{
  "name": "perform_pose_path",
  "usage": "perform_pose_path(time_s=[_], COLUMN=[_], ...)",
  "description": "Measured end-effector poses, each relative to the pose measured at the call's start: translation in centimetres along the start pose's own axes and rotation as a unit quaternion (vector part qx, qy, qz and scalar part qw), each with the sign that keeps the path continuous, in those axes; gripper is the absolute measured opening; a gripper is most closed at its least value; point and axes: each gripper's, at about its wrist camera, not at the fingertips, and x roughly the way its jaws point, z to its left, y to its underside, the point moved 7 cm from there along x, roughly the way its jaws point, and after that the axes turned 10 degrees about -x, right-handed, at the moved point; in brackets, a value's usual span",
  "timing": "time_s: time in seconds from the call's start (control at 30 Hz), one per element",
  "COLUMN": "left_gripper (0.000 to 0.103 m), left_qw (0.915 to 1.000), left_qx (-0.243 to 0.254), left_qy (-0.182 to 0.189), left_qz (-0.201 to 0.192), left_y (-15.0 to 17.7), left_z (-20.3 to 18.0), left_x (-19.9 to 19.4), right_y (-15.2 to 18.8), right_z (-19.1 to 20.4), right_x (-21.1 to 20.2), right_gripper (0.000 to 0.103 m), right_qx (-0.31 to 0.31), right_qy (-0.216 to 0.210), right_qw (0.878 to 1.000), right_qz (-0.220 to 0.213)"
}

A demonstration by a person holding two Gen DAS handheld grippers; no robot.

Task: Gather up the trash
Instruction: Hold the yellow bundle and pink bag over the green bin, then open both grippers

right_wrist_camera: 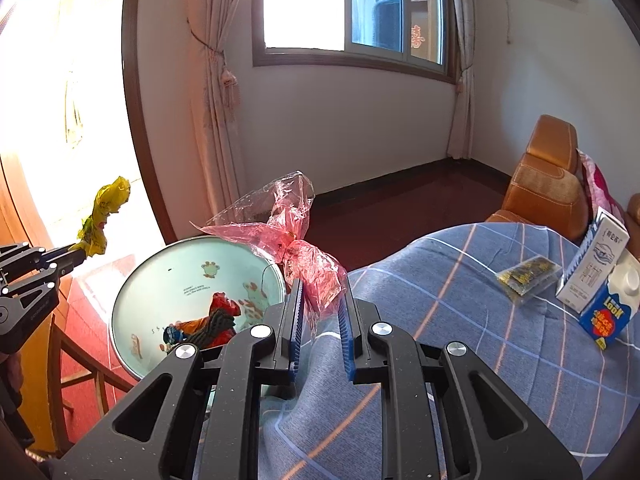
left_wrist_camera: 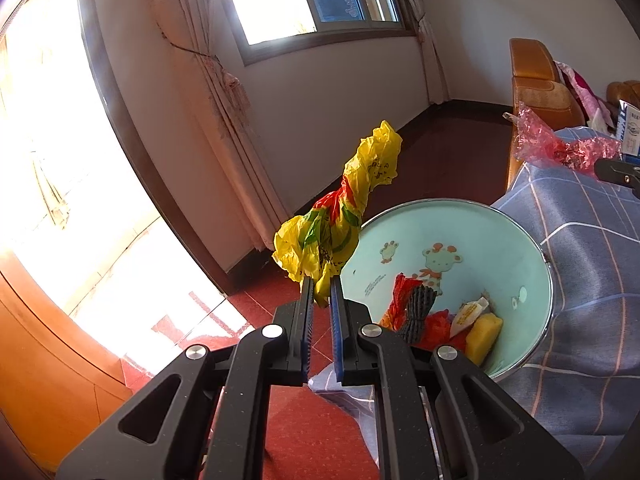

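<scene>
Got my left gripper pinching a yellow bag just beside the bin rim, right gripper clamped on a pink wrapper near it. Both are floppy, so releasing off-centre could drop them onto the floor.

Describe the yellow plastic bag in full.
The yellow plastic bag is thin, crinkled film with red and green print and dark lettering, twisted into a rope that stands up from the left gripper. The jaws are shut on its lower end. It hangs in the air beside the rim of the light-blue bin, touching nothing else.
</scene>
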Motion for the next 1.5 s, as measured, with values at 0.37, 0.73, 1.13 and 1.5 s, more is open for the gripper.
perform_pose_path(time_s=[0.37, 0.73, 1.13, 1.5], left_gripper=[0.008, 0.008, 0.008, 0.010], left_qw=[1.0000, 1.0000, 1.0000, 0.9999], left_qx=[-0.002, -0.001, -0.001, -0.001], left_qy=[-0.006, -0.008, -0.001, 0.014], left_qz=[-0.005, -0.003, -0.002, -0.003], left_y=[-0.2, -0.1, -0.1, -0.1], left_z=[0.3, 0.4, 0.3, -0.2], left_x=[0.1, 0.3, 0.1, -0.1], right_y=[-1.0, -1.6, -1.6, -1.7], right_z=[1.9, 3.0, 3.4, 4.0], right_x=[0.6, 1.2, 1.5, 1.8], right_gripper=[0.017, 0.017, 0.017, 0.018], right_qx=[-0.020, -0.030, -0.033, -0.039], right_qy=[-0.012, -0.018, -0.022, -0.026], right_qw=[1.000, 0.999, 0.999, 0.999], right_qz=[-0.004, -0.002, 0.000, 0.003])
